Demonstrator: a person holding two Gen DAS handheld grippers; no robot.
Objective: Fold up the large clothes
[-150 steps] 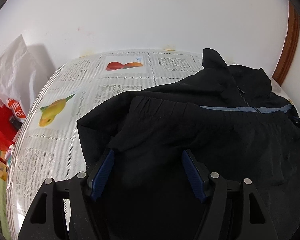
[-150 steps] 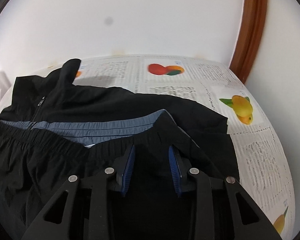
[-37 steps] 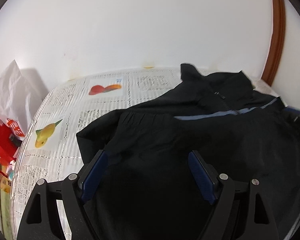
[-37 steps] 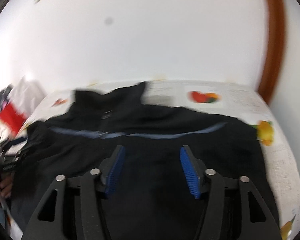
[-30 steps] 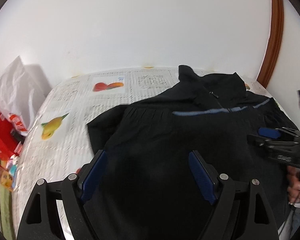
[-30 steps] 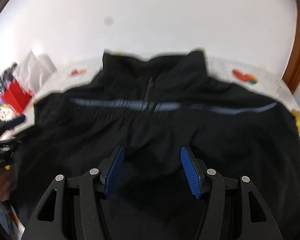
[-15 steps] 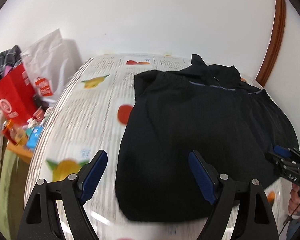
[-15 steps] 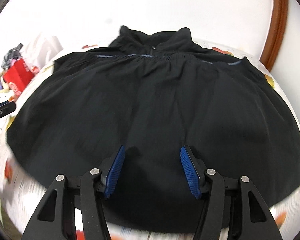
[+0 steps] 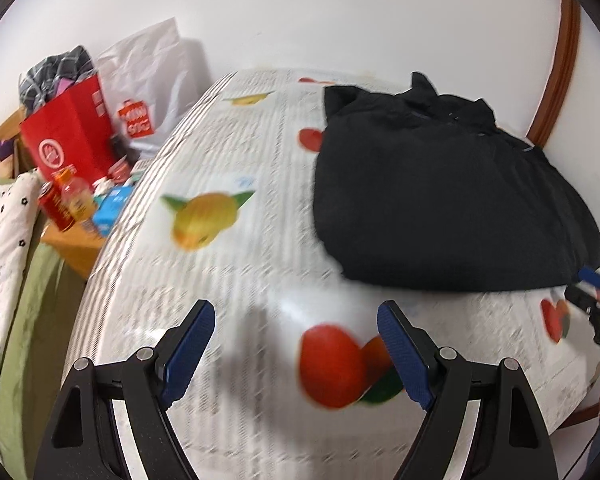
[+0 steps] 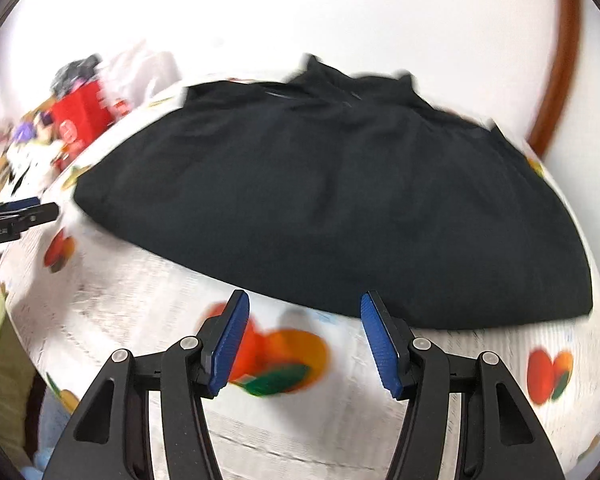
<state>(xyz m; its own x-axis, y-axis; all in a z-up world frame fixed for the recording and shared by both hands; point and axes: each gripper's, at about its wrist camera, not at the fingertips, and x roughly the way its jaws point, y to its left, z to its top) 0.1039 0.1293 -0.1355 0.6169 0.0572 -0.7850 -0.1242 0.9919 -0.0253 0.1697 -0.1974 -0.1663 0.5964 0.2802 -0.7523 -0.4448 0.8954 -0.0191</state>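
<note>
Both hand-held grippers, left and right, hang released; you should pinch the folded black nylon jacket's 6 o'clock hem evenly.

A plain white wall stood behind the table, which was covered by a newspaper-print cloth with fruit pictures. A curved brown wooden trim ran up the wall at far right. To the left, beside the table, a red paper bag and a white plastic bag stood against the wall, with bottles on a low wooden surface. A white dotted cloth and a green one lay at near left. Light was even and bright.
</note>
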